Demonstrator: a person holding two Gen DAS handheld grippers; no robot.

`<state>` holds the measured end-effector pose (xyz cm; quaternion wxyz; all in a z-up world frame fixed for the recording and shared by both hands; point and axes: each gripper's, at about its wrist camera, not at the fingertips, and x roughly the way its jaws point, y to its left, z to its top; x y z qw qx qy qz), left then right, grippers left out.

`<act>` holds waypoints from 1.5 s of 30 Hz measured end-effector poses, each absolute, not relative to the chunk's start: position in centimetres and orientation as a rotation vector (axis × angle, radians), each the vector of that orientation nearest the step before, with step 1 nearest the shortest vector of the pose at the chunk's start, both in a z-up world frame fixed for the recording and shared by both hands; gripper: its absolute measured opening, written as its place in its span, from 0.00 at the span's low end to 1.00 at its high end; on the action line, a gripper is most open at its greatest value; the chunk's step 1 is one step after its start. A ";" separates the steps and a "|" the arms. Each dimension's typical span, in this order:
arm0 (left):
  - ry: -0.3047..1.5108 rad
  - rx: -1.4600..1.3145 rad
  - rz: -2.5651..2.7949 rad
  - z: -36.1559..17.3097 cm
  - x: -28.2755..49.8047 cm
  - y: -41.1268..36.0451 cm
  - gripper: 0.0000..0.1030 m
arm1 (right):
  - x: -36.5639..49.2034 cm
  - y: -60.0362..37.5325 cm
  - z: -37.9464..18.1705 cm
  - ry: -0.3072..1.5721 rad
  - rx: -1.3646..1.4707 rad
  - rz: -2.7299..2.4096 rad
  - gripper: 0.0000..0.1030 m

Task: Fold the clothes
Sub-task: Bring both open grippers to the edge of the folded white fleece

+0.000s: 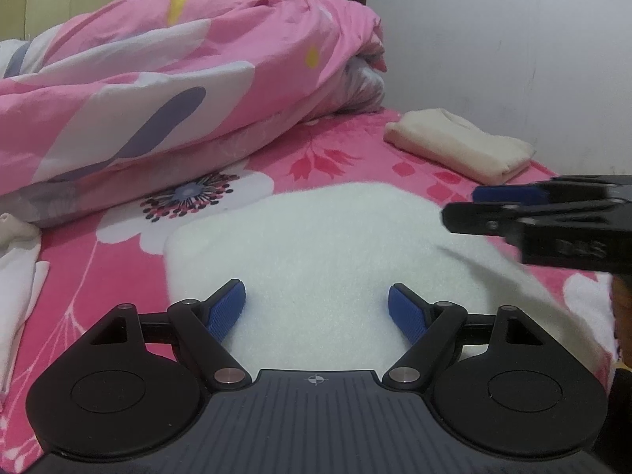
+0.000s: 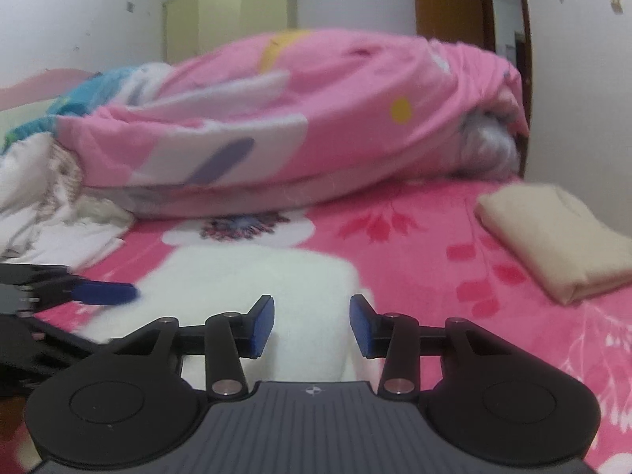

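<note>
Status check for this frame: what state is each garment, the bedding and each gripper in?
white fleece garment: folded flat on the bed
cream garment: folded, set aside by the wall
pink quilt: bundled up
left gripper: open, over the fleece
right gripper: open, empty

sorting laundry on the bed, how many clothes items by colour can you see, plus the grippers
White fluffy garment, lying between the two grippers: 1
Cream folded garment, far right on the bed: 1
White crumpled clothes pile at the left edge, pieces cannot be told apart: 1 pile
Grippers, left gripper and right gripper, both open: 2
Total: 5
</note>
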<state>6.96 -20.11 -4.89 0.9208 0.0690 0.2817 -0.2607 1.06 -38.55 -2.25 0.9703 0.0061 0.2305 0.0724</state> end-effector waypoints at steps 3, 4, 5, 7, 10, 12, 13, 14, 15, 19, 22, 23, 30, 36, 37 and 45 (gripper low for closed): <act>0.589 0.148 -0.532 -4.8 7.0 -20.2 0.78 | -0.1 -37.7 -2.4 0.466 -0.036 0.175 0.43; 0.593 0.152 -0.531 -4.8 7.0 -20.3 0.79 | -0.2 -37.4 -2.9 0.481 -0.060 0.176 0.43; 0.594 0.158 -0.529 -4.8 6.9 -20.4 0.79 | -0.1 -37.2 -3.7 0.492 -0.077 0.172 0.43; 0.594 0.172 -0.522 -4.8 6.8 -20.6 0.79 | -0.1 -37.1 -5.4 0.494 -0.090 0.164 0.43; 0.603 0.174 -0.509 -4.7 6.8 -20.7 0.80 | -0.2 -37.0 -5.6 0.486 -0.086 0.153 0.43; 0.608 0.178 -0.501 -4.6 6.8 -20.9 0.81 | -0.4 -36.9 -5.7 0.478 -0.084 0.148 0.44; 0.611 0.182 -0.497 -4.6 6.7 -20.9 0.81 | -0.5 -37.0 -5.8 0.474 -0.081 0.146 0.44; 0.614 0.186 -0.493 -4.5 6.7 -21.0 0.82 | -0.6 -37.0 -5.9 0.469 -0.076 0.145 0.44; 0.618 0.189 -0.489 -4.5 6.7 -21.1 0.82 | -0.7 -37.0 -6.0 0.465 -0.074 0.144 0.44; 0.636 0.197 -0.476 -4.3 6.8 -21.3 0.83 | -0.9 -37.0 -6.1 0.448 -0.069 0.135 0.44; 0.648 0.198 -0.460 -4.2 6.8 -21.5 0.88 | -1.1 -37.1 -6.3 0.437 -0.064 0.133 0.44; 0.655 0.197 -0.451 -4.1 6.7 -21.4 0.94 | -1.1 -37.1 -6.3 0.432 -0.061 0.131 0.44; 0.674 0.158 -0.392 -3.3 5.6 -20.3 1.00 | -1.7 -37.4 -6.9 0.389 -0.020 0.125 0.44; 0.655 0.144 -0.323 -3.3 3.2 -19.4 1.00 | -2.1 -37.7 -7.4 0.355 0.012 0.126 0.44; 0.646 0.147 -0.309 -3.5 2.8 -19.4 1.00 | -2.1 -37.7 -7.4 0.351 0.016 0.126 0.44; 0.698 -0.021 -0.331 -5.2 3.6 -17.8 1.00 | -2.2 -37.9 -7.5 0.342 0.024 0.128 0.44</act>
